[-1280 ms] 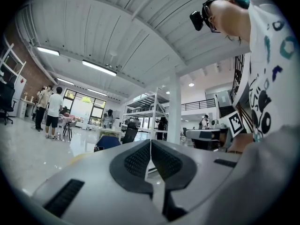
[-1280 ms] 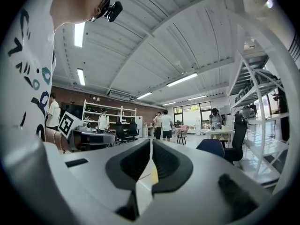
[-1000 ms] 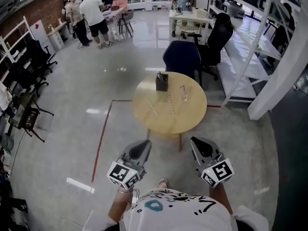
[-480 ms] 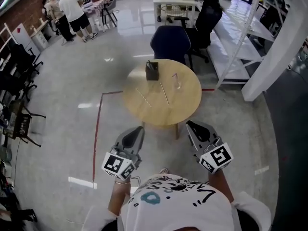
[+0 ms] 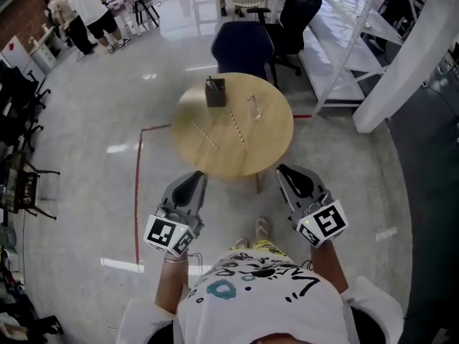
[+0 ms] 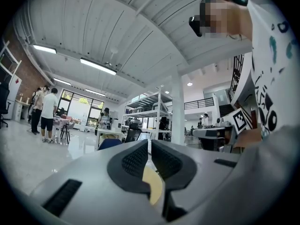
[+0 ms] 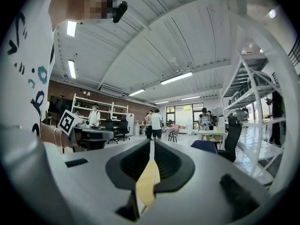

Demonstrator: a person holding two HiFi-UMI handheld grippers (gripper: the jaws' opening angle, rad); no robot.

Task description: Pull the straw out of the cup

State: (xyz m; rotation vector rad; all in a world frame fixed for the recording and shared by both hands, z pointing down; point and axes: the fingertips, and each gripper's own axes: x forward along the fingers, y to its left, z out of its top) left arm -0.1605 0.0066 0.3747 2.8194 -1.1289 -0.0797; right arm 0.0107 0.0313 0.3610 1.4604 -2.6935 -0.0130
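A small clear cup (image 5: 254,107) stands on the round wooden table (image 5: 265,145), right of centre, with what looks like a thin straw in it; it is too small to be sure. Two loose straws (image 5: 236,127) lie on the tabletop. My left gripper (image 5: 195,178) and right gripper (image 5: 285,172) hang short of the table's near edge, over the floor, both shut with nothing between their jaws. In the left gripper view the left gripper (image 6: 150,142) points over the yellow tabletop. The right gripper (image 7: 153,143) in the right gripper view does the same.
A dark box-shaped holder (image 5: 215,92) stands at the table's back left. A dark blue chair (image 5: 242,49) and a black office chair (image 5: 297,9) stand behind the table. White shelving (image 5: 351,41) is on the right, red floor tape (image 5: 138,192) on the left, people (image 5: 90,9) far back.
The table has shifted up and slightly left in the head view as the person steps toward it. Both grippers stay shut and have risen a little in the view.
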